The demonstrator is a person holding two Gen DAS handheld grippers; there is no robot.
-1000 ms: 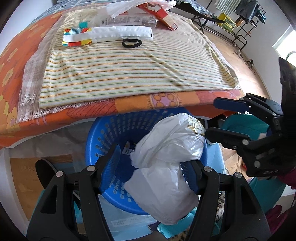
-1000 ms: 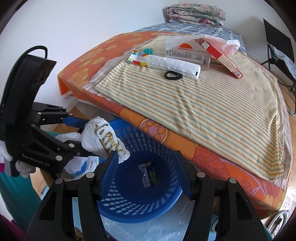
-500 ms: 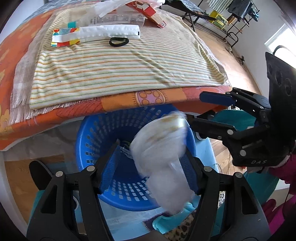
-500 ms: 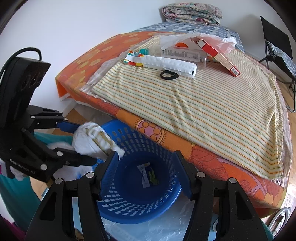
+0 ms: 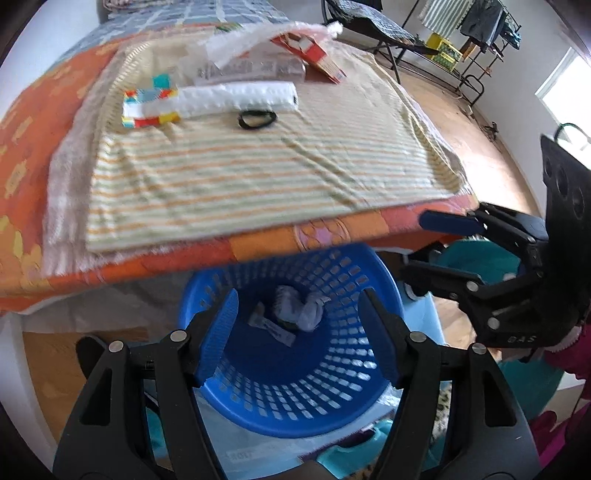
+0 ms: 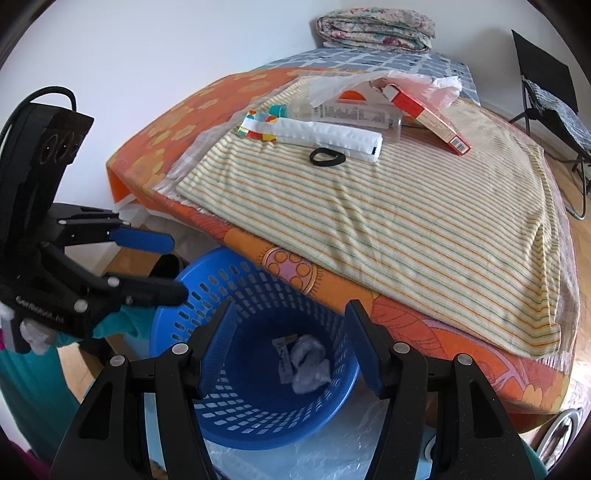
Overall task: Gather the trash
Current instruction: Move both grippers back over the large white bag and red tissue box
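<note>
A blue perforated basket (image 5: 332,391) (image 6: 255,413) stands on the floor beside the bed. A crumpled white plastic bag (image 5: 301,308) (image 6: 308,363) lies at its bottom next to a small wrapper (image 5: 273,328). My left gripper (image 5: 297,332) is open and empty above the basket; it also shows in the right wrist view (image 6: 159,262). My right gripper (image 6: 290,343) is open and empty over the basket; it shows at the right of the left wrist view (image 5: 432,247). On the bed lie a white packet (image 6: 314,134), a black hair tie (image 6: 327,157), a clear bottle (image 6: 354,114) and a red box (image 6: 424,116).
The bed has a striped cloth (image 6: 388,214) over an orange cover (image 6: 424,325). A thin plastic bag (image 6: 436,88) lies by the red box. A folded blanket (image 6: 373,27) sits at the far end. A black chair (image 6: 546,99) and a drying rack (image 5: 472,40) stand on the wooden floor.
My left gripper has let go of the white plastic bag, which dropped into the blue basket. Its jaws now stand open and empty. The right gripper stayed open.
</note>
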